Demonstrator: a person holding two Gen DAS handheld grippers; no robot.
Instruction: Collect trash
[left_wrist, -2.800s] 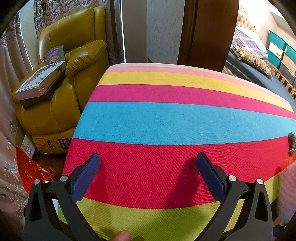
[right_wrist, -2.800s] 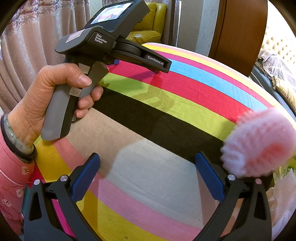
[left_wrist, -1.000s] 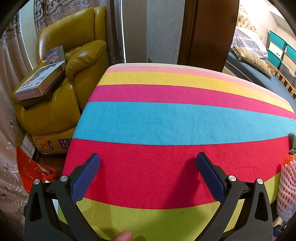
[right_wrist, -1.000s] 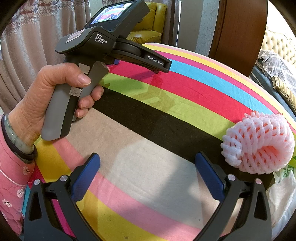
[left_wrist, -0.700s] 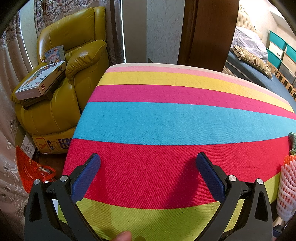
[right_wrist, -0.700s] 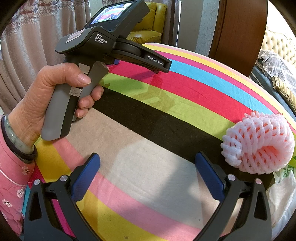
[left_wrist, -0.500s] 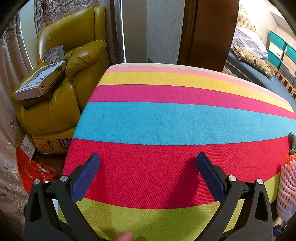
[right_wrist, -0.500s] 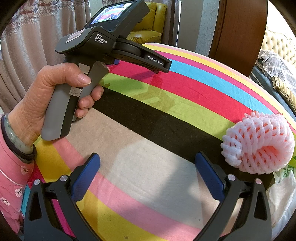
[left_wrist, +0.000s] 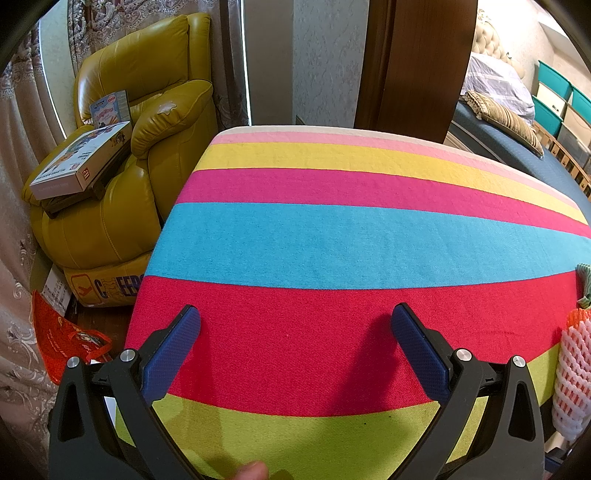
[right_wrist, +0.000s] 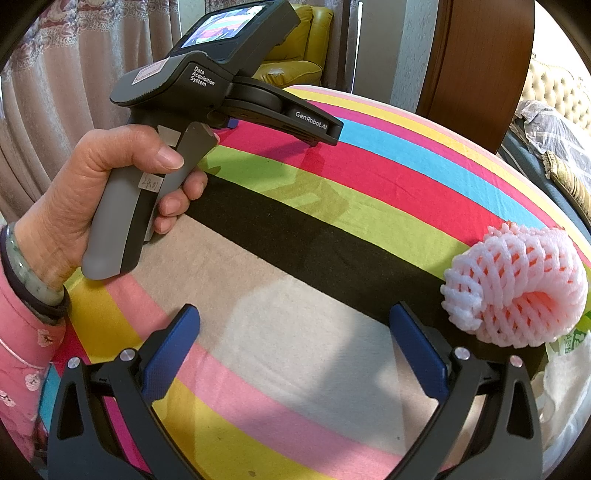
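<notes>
Both claws gaped wide and empty above the striped desk (right_wrist: 295, 332): right claw (right_wrist: 295, 325) just beside the pink foam fruit net (right_wrist: 517, 288), left claw (left_wrist: 295, 321) farther off.

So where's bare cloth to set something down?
Free: the beige and pink bands between the right claw fingers, and the blue and red bands ahead of the left claw. Crowded: the right edge, around the foam net and white wrapper.

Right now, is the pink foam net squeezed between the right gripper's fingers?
No, the pink foam net lies on the striped cloth beside the open right gripper, outside its blue fingers.
</notes>
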